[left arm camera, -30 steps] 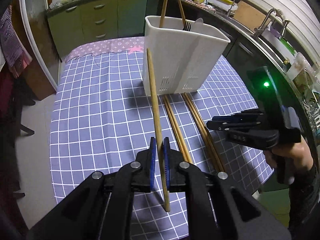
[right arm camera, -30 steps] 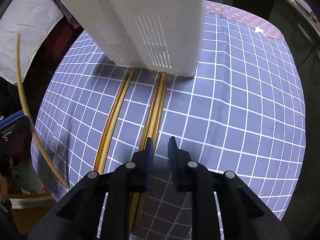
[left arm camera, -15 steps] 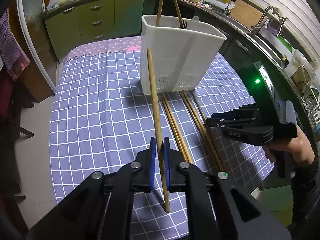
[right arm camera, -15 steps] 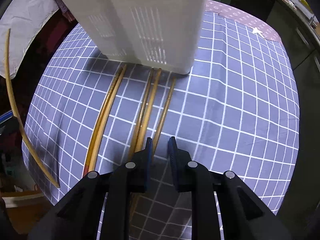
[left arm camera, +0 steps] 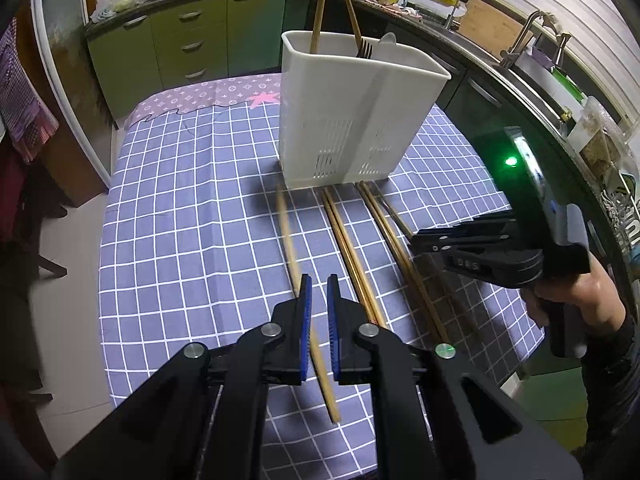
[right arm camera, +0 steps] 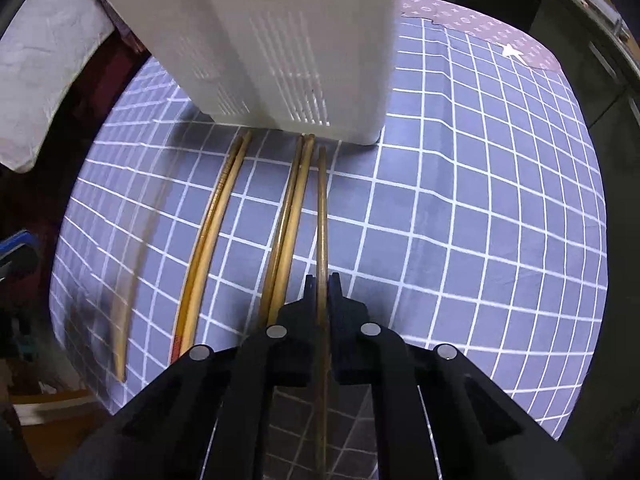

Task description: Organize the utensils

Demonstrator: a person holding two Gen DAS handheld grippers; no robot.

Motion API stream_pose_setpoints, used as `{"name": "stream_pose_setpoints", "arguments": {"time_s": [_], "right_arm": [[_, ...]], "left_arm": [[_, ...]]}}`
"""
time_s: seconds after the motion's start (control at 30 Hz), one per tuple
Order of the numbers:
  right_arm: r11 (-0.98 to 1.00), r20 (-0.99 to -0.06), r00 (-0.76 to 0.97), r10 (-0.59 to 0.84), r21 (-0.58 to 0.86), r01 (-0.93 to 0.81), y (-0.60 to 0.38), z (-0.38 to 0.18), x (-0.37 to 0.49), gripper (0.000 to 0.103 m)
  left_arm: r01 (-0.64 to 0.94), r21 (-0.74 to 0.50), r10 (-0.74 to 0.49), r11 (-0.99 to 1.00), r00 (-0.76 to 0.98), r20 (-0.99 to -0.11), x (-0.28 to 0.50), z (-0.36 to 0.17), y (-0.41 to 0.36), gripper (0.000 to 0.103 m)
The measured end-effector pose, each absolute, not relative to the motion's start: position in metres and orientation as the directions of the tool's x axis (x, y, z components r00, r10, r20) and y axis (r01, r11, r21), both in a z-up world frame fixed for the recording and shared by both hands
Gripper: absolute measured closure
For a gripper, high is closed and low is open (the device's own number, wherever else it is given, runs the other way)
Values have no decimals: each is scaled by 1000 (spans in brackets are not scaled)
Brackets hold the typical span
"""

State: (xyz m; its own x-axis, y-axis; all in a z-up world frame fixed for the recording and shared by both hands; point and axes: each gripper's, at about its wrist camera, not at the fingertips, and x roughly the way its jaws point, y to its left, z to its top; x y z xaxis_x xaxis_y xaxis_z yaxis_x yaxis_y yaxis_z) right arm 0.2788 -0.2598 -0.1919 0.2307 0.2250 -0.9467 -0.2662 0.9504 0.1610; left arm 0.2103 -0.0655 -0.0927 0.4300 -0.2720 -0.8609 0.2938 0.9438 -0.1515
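A white utensil holder (left arm camera: 352,120) stands on the checked tablecloth (left arm camera: 192,216) and holds chopsticks, a fork and a spoon. My left gripper (left arm camera: 317,292) is open; a single chopstick (left arm camera: 294,256), blurred, lies below and between its jaws. Two pairs of chopsticks (left arm camera: 352,252) lie to its right. My right gripper (right arm camera: 321,284) is shut on a single chopstick (right arm camera: 322,216) low over the cloth; it also shows in the left wrist view (left arm camera: 440,240). The pairs (right arm camera: 208,236) and the loose chopstick (right arm camera: 128,280) lie to its left, and the holder (right arm camera: 280,48) is ahead.
The table's near edge (left arm camera: 240,392) drops to the floor. Green kitchen cabinets (left arm camera: 188,44) stand behind the table, and a counter with a sink (left arm camera: 532,64) runs along the right. A cloth hangs at the left (left arm camera: 20,92).
My left gripper opened and the chopstick it held upright dropped flat toward the cloth. My right gripper closed on a single chopstick that separated from the right-hand pair.
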Motion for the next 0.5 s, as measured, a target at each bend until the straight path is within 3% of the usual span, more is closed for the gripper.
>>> {"name": "stream_pose_setpoints", "arguments": {"time_s": [0.27, 0.5], "right_arm": [[943, -915, 296, 275, 195, -271, -285, -160, 260, 96], [933, -879, 352, 321, 231, -275, -302, -130, 238, 96]], "left_arm": [[276, -135, -242, 952, 401, -884, 225, -102, -67, 95], [211, -84, -148, 974, 310, -939, 259, -143, -73, 95]]}}
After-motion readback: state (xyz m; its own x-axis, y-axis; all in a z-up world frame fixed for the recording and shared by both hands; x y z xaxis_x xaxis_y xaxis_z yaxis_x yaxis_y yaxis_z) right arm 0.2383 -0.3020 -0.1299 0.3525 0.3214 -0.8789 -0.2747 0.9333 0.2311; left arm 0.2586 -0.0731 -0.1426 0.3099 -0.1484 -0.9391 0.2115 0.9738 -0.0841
